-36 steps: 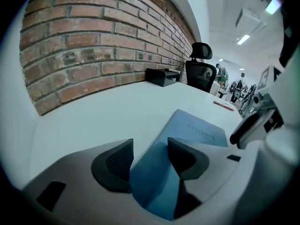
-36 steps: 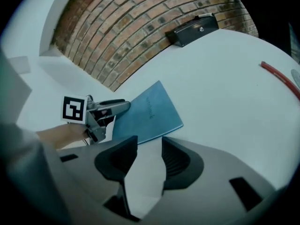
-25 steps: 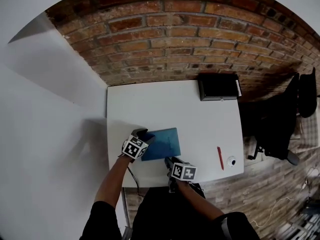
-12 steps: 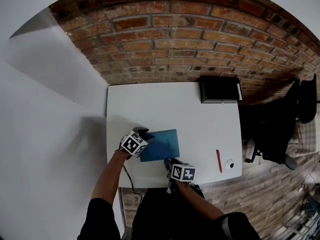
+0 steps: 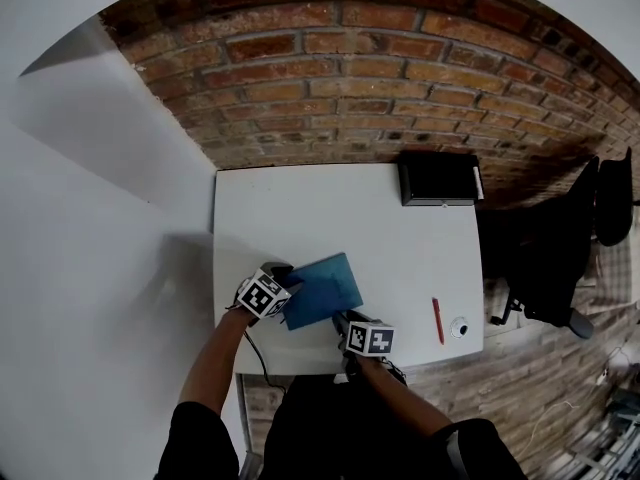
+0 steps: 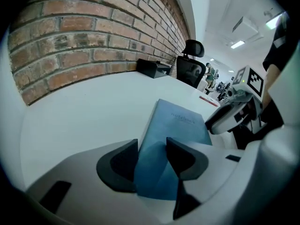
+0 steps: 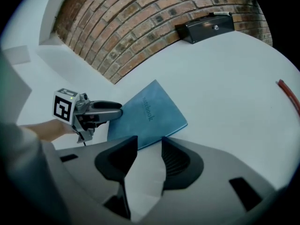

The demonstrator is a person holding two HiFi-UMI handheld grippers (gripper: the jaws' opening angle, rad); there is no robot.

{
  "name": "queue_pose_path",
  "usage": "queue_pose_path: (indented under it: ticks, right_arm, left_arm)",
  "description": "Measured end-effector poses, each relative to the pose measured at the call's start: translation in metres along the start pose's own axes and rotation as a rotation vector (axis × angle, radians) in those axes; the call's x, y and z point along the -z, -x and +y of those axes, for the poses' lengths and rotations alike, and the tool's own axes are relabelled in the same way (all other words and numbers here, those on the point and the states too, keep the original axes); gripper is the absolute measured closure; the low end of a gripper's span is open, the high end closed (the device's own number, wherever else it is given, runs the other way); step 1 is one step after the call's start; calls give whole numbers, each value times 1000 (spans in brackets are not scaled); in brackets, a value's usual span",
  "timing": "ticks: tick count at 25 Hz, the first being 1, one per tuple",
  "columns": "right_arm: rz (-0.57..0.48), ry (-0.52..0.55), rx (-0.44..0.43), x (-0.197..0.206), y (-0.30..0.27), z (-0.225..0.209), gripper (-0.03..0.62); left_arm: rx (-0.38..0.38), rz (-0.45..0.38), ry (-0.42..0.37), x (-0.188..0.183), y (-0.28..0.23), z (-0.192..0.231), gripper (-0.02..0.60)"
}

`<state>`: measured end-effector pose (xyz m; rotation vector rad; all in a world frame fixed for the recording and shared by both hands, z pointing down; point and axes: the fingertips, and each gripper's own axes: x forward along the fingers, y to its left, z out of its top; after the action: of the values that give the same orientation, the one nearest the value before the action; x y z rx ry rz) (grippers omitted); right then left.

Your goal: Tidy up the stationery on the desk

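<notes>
Head view shows the left gripper [image 6: 152,161] with its jaws clamped on the near-left corner of the blue notebook [image 5: 325,288], low over the white table [image 5: 330,208]. The right gripper [image 7: 149,153] hovers just beside the notebook's near edge, jaws apart and empty. Tidying looks barely begun: the red pen [image 5: 438,320] and a small round item [image 5: 460,326] lie untouched, well to the notebook's right.

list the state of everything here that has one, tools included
left tool, shut on the notebook's edge
right tool, open, nothing between its jaws
notebook, closed, held by the left tool
red pen, lying flat on the desk, untouched
black box, closed, at the desk's far edge
</notes>
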<state>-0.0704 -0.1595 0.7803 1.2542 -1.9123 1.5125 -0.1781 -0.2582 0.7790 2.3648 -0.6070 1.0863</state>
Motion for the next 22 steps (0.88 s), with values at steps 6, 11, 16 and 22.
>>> queue_pose_path:
  ticks: [6, 11, 16, 22]
  right_arm:
    - [-17, 11, -8, -20, -3, -3, 442]
    - [-29, 43, -15, -34, -9, 0, 442]
    - [-19, 64, -5, -42, -18, 0, 442]
    - [-21, 80, -44, -45, -25, 13, 442]
  left_arm:
    - [-26, -26, 53, 20, 13, -8, 382]
    - [-46, -40, 90, 38, 25, -17, 383]
    - [-68, -53, 131, 53, 34, -28, 383]
    - [-90, -73, 184, 70, 45, -43, 388]
